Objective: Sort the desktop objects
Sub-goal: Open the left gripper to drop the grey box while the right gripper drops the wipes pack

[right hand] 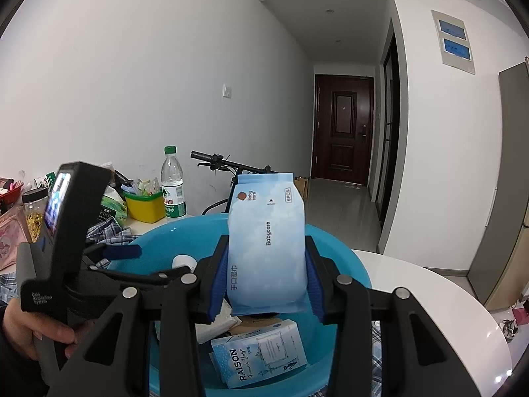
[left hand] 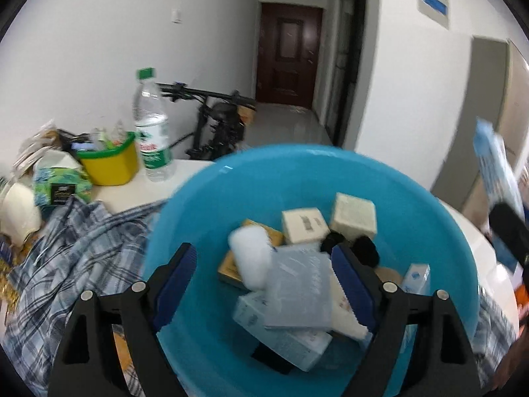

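Over blue basin [left hand: 205,205] | left fingers [left hand: 178,274] spread, empty | right fingers [right hand: 220,274] clamp wipes pack [right hand: 267,244]

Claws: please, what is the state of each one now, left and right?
Left claw: open, holding nothing, above the blue basin.
Right claw: closed on the wipes pack.

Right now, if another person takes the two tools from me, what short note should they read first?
Left tool: open, empty, above the blue basin.
Right tool: shut on the Babycare wipes pack, held upright over the basin.
Done: several small boxes and packets already lie inside the basin.
Left: probably drop the wipes pack in. The water bottle, yellow bin and plaid cloth remain on the table.
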Motion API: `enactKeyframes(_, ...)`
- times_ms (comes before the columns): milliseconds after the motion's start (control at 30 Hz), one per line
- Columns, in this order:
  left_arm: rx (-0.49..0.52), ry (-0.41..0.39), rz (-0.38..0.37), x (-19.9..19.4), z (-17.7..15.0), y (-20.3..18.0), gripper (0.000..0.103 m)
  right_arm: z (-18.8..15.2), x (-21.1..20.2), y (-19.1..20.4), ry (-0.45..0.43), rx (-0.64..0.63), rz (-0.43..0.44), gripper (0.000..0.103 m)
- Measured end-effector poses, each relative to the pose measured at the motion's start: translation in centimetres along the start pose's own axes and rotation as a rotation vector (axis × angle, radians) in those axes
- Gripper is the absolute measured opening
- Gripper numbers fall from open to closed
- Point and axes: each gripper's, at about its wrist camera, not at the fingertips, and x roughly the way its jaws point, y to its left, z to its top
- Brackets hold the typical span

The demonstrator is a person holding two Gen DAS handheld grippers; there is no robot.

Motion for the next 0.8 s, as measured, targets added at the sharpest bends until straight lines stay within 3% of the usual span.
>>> enactKeyframes(133,-0.091,-0.102,0.022,-1.8,0.5,1.9,0.087,-0.3,0.4,0.1,0.018,0.006,0.009,0.04)
enactKeyframes(200,-0.112,-0.152,0.014,-2.7,0.7,2.6,0.1,-0.2,1.0,-0.2,0.046,0.008,0.025,0.04)
enactKeyframes(267,-0.111,-0.168,0.021,-3.0,0.8,2.7,0.103,0.1,2.0,-0.7,0.079,0.008,0.038,0.04)
enactKeyframes(633,0.01,-0.213,-0.007,-4.2,0.6,-0.1,0.103,-1.6,6.3,-1.6,0.335,0.034,0.108,0.041)
enactKeyframes(800,0.042,-0.232,0.009,-4.5,0.5,-0.6,0.103,-2.9,6.4,-0.9,0.394,0.011,0.113,0.041)
